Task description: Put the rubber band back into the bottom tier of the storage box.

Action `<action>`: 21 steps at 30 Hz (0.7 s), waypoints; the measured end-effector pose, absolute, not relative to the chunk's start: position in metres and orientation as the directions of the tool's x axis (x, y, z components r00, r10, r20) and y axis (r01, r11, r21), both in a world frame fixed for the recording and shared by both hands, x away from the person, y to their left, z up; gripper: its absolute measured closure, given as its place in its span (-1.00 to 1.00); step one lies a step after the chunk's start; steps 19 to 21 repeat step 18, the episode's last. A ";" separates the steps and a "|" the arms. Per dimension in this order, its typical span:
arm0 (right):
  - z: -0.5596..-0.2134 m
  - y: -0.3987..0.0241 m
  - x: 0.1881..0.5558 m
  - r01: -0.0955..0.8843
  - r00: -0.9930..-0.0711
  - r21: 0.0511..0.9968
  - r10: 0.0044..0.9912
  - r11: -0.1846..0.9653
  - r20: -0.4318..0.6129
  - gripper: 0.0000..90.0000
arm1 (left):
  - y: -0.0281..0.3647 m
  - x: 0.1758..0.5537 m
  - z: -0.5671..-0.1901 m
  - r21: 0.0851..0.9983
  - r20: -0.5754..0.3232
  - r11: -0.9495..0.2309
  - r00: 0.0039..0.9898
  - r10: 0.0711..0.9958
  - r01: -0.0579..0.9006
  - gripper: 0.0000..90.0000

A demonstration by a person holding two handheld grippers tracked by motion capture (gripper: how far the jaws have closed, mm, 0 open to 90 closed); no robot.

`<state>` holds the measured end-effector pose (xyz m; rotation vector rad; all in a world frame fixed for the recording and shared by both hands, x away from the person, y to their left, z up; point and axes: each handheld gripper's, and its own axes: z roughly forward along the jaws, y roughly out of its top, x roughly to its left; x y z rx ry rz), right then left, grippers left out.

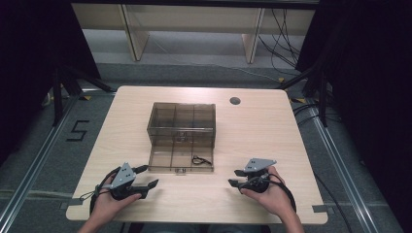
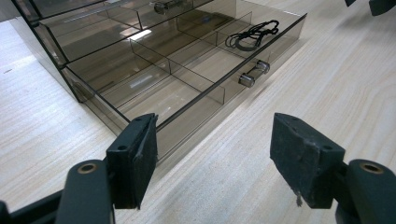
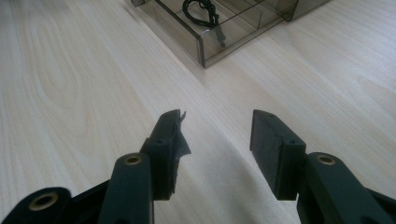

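A smoky clear plastic drawer box [image 1: 181, 120] stands mid-table, its bottom drawer [image 1: 180, 158] pulled out toward me. A small black looped cord [image 1: 198, 159] lies in the drawer's right compartment, also seen as a black cord [image 2: 251, 35] and a black cord [image 3: 201, 11]. My left gripper [image 1: 149, 176] rests open on the table just left of the drawer's front; in its own view the left gripper [image 2: 212, 156] has nothing between its jaws. My right gripper [image 1: 235, 178] sits open to the drawer's right front, and the right gripper [image 3: 215, 147] is empty too.
The light wood table [image 1: 257, 141] has a round cable hole [image 1: 235, 101] at the back right. The drawer's two metal knobs [image 2: 254, 73] face me. Black curtains and floor rails flank the table.
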<state>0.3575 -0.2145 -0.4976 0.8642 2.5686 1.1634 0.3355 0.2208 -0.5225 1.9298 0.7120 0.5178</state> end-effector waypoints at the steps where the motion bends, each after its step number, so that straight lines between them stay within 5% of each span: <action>1: -0.500 -0.215 0.356 0.424 -0.806 0.753 0.589 0.504 0.060 0.21 | 0.221 0.335 -0.522 0.899 0.054 -0.354 0.737 0.674 0.258 -0.29; 21: -0.510 -0.224 0.352 0.442 -0.762 0.798 0.641 0.409 0.093 0.19 | 0.220 0.336 -0.523 0.902 0.039 -0.343 0.744 0.667 0.261 -0.29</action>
